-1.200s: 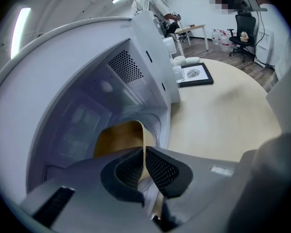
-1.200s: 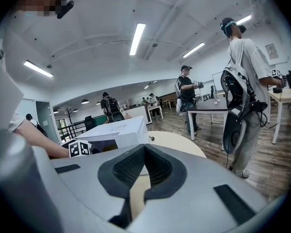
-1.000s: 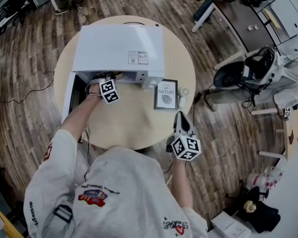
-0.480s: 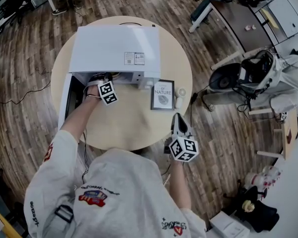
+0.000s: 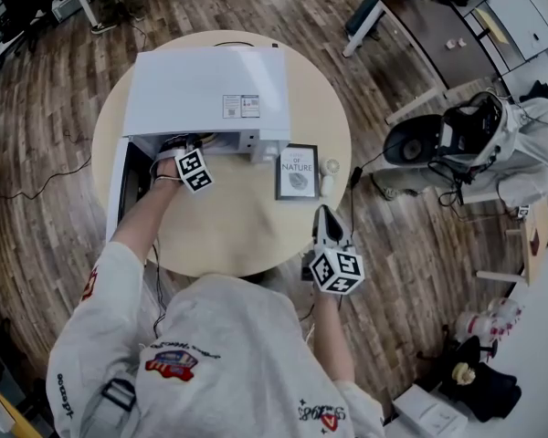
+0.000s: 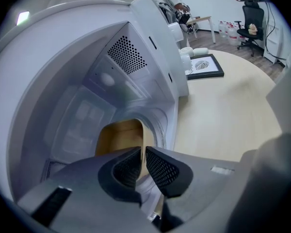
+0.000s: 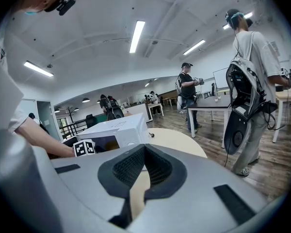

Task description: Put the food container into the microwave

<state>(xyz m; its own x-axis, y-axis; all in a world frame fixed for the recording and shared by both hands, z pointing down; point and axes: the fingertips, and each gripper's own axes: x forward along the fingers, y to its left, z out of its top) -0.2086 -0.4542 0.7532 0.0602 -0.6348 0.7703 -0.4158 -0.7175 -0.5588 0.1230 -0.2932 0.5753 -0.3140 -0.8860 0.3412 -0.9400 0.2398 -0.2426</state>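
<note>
The white microwave (image 5: 205,89) stands on the round table (image 5: 237,235) with its door (image 5: 119,185) swung open to the left. My left gripper (image 5: 184,149) reaches into the cavity mouth. In the left gripper view the clear food container (image 6: 117,139), with brown contents, sits inside the microwave (image 6: 136,57). Its thin rim runs between the nearly closed jaws of the left gripper (image 6: 143,154). My right gripper (image 5: 321,212) hovers at the table's near right edge, shut and holding nothing; in its own view the right gripper (image 7: 144,147) points over the table toward the microwave (image 7: 119,127).
A framed print (image 5: 298,172) and a small white bottle (image 5: 328,176) stand just right of the microwave. A cable (image 5: 36,181) trails over the wooden floor at left. Desks, chairs and several people fill the room beyond the table.
Little differs. The left gripper stays at the microwave's mouth and the right one holds at the table edge; the head view has drifted slightly.
</note>
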